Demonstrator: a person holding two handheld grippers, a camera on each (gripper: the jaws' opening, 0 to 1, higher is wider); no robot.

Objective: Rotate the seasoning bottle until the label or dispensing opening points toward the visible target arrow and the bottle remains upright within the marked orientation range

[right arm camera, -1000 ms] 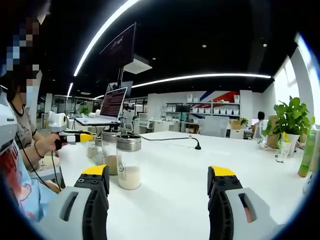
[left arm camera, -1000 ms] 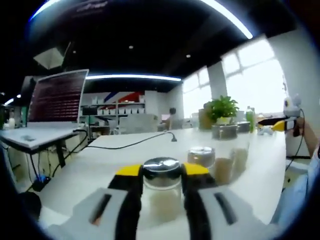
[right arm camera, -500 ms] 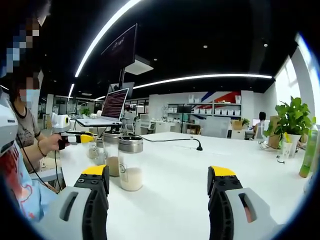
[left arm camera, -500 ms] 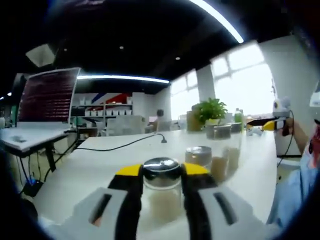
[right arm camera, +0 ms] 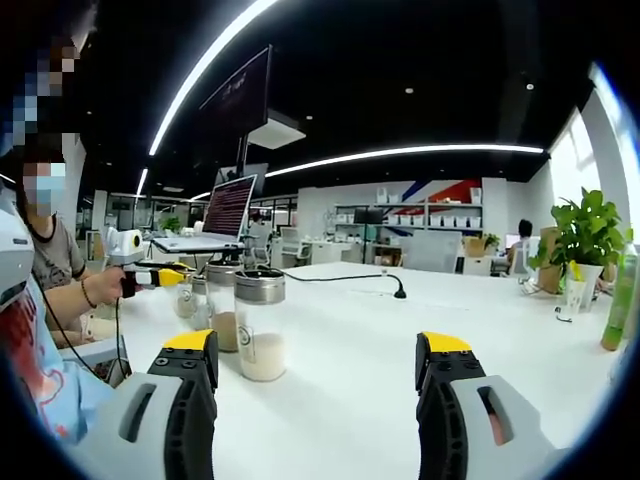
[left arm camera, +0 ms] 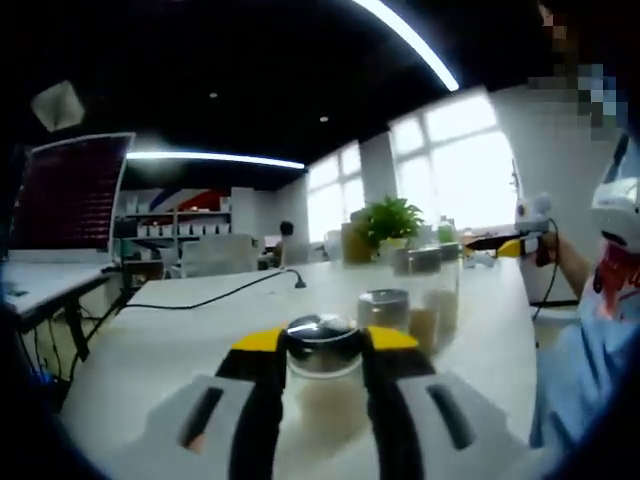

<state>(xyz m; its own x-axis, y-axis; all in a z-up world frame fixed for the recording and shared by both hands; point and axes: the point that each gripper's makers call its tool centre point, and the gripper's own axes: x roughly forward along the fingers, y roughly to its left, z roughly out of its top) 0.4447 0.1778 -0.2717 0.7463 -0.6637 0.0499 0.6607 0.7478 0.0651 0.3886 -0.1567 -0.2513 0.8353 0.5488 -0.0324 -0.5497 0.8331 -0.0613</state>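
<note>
In the left gripper view, the left gripper [left arm camera: 322, 345] sits low in the middle of the frame, its yellow tips clamped on the seasoning bottle [left arm camera: 322, 385], likely so it can be turned without tipping. More jars [left arm camera: 412, 300] stand right of centre. In the right gripper view, the right gripper [right arm camera: 320, 365] at the bottom is wide apart, holding nothing above the white table [right arm camera: 350, 340].

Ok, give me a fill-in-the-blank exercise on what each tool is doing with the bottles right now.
1. The left tool is shut on a seasoning bottle with a ____ lid.
2. The right tool holds nothing; it is ____.
3. In the right gripper view, two more bottles stand on the ____ table.
Missing words: metal; open; white
</note>
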